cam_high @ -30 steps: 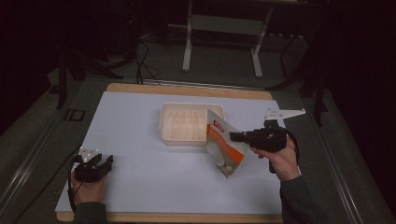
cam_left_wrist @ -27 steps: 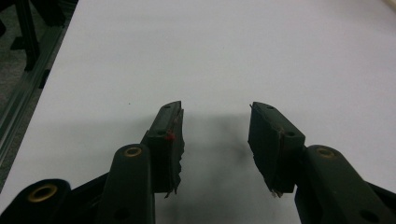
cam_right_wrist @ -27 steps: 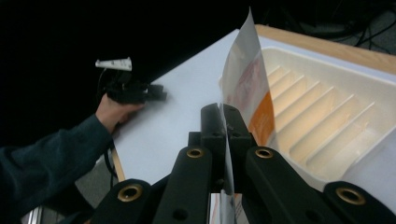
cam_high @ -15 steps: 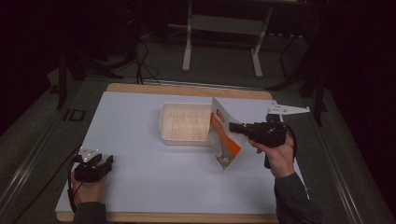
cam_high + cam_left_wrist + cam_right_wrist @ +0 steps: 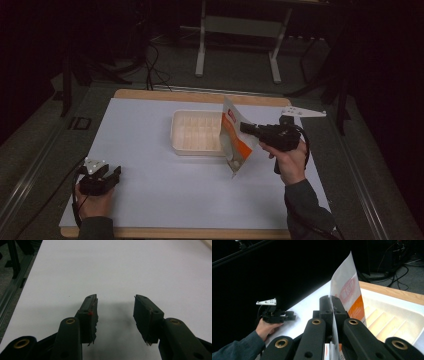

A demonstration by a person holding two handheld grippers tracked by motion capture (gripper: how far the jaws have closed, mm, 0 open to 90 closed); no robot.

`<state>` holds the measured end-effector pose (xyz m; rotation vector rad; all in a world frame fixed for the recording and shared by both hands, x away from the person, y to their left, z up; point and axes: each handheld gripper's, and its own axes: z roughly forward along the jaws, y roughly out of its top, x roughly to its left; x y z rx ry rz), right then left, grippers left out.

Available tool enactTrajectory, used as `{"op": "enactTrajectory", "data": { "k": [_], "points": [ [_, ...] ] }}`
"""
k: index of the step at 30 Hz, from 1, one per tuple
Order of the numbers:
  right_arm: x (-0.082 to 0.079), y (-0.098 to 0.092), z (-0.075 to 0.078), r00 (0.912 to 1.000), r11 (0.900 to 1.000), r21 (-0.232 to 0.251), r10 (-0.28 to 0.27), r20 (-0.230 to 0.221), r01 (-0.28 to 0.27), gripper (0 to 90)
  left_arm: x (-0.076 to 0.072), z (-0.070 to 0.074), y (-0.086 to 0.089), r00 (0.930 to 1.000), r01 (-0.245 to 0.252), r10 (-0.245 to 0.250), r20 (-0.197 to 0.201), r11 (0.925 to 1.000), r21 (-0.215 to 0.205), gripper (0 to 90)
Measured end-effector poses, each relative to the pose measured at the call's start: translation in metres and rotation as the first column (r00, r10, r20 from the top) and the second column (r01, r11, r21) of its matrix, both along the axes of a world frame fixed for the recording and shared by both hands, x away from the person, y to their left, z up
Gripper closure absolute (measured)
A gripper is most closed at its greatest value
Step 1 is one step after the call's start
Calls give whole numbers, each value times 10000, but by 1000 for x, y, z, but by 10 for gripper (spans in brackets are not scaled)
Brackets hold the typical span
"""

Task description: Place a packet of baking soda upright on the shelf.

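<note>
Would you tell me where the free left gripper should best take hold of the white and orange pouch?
Probably the pouch's lower corner, approached from the tray side: it hangs tilted, the right gripper pinches its upper edge, and the left gripper is open.

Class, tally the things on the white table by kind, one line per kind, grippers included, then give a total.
White and orange pouch: 1
Cream compartment tray: 1
Black handheld grippers: 2, the left gripper and the right gripper
Total: 4
</note>
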<state>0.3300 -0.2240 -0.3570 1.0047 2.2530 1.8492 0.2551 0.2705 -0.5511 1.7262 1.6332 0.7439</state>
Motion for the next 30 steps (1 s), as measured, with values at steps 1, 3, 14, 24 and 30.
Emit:
{"op": "enactTrajectory", "data": {
  "k": [1,3,14,24,30],
  "points": [
    [1,1,0,10000,10000,29,4,1,-4,900,0,0,0,10000,-5,5,0,10000,0,541],
    [2,4,0,9999,10000,34,-60,81,60,900,0,0,0,10000,-4,4,2,10000,-5,541],
    [11,18,5,9995,9994,255,-245,220,239,900,0,0,0,10000,18,-18,51,10000,-10,540],
    [19,33,5,9985,9988,246,-422,338,414,900,0,0,0,10000,38,-38,49,10000,-18,540],
    [24,39,4,9976,9977,345,-603,343,591,900,0,0,0,10000,34,-34,64,10000,-25,540]
  ]
}}
